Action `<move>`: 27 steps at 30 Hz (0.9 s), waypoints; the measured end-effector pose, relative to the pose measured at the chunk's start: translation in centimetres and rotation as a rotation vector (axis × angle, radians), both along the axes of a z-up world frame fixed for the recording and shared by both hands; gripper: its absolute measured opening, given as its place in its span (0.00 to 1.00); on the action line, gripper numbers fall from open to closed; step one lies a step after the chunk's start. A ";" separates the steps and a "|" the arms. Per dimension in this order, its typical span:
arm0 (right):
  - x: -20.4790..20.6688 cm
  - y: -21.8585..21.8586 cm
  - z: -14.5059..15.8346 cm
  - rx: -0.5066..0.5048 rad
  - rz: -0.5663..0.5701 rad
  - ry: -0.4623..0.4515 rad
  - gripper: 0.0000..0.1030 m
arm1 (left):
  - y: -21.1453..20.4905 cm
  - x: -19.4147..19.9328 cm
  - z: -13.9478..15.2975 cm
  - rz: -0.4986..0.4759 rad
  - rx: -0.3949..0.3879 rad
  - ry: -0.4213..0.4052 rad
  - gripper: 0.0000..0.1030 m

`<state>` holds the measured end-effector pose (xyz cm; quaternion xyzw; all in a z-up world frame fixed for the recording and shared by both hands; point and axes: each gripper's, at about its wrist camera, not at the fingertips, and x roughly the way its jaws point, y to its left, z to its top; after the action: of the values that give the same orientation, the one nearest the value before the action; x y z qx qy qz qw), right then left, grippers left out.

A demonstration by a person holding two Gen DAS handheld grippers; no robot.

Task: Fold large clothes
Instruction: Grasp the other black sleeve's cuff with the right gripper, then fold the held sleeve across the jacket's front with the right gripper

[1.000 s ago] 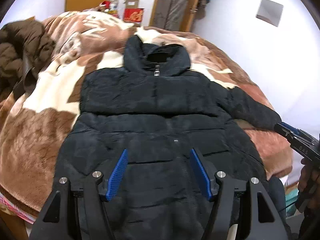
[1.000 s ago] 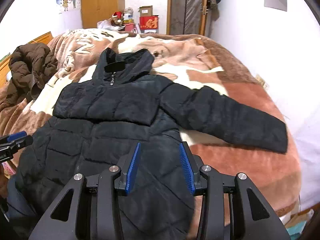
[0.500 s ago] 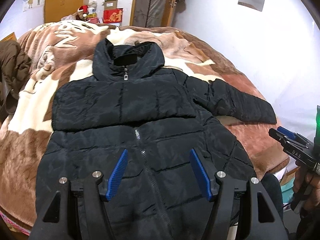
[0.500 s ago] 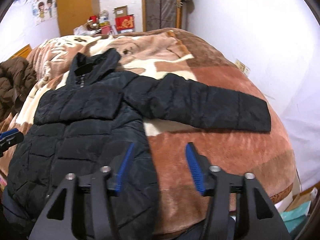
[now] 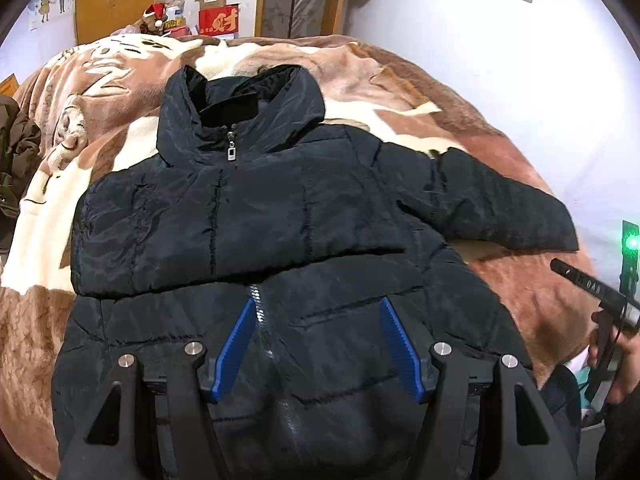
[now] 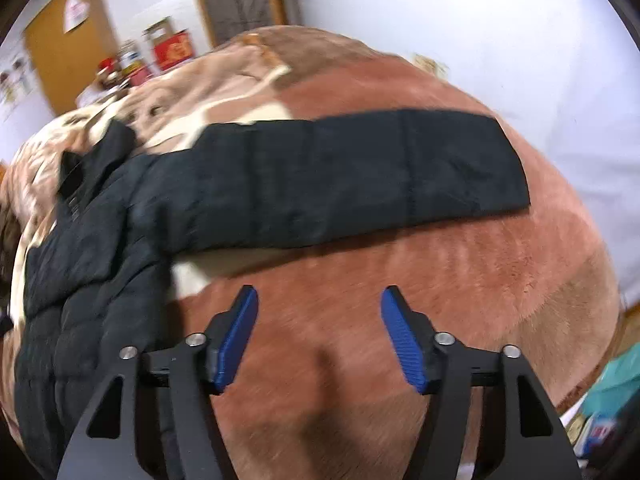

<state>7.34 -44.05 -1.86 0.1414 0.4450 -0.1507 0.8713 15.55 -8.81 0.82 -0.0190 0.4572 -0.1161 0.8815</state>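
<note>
Both grippers — left [image 5: 318,344], right [image 6: 320,336] — gape, empty. Puffer jacket [image 5: 260,216] flat on bed blanket [image 6: 460,280]. Risk: slick sleeve [image 6: 360,176] slips from a shallow pinch.

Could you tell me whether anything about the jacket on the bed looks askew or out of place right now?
Only one thing: the black jacket is half-folded. One sleeve lies across the chest, while the other sleeve still sticks straight out over the blanket. Nothing looks damaged or spilled.
</note>
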 end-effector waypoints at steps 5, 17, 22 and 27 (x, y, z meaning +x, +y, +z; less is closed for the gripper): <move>1.1 -4.2 -1.3 0.038 -0.089 0.008 0.65 | 1.0 2.0 -1.1 0.039 0.019 0.012 0.65; 3.3 -11.2 -2.3 0.189 -0.228 -0.097 0.68 | 2.8 5.4 -4.5 0.102 0.022 0.072 0.64; 3.9 -11.6 -1.7 0.168 -0.272 -0.104 0.59 | 3.0 5.8 -5.3 0.107 0.023 0.086 0.65; 4.8 -9.1 1.9 0.111 -0.196 -0.136 0.10 | 4.0 6.2 -5.4 0.128 0.028 0.082 0.64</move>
<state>12.18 -53.12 0.07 0.2423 0.3766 -0.2004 0.8713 21.79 -4.83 -4.56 -0.0405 0.4925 -0.0521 0.8678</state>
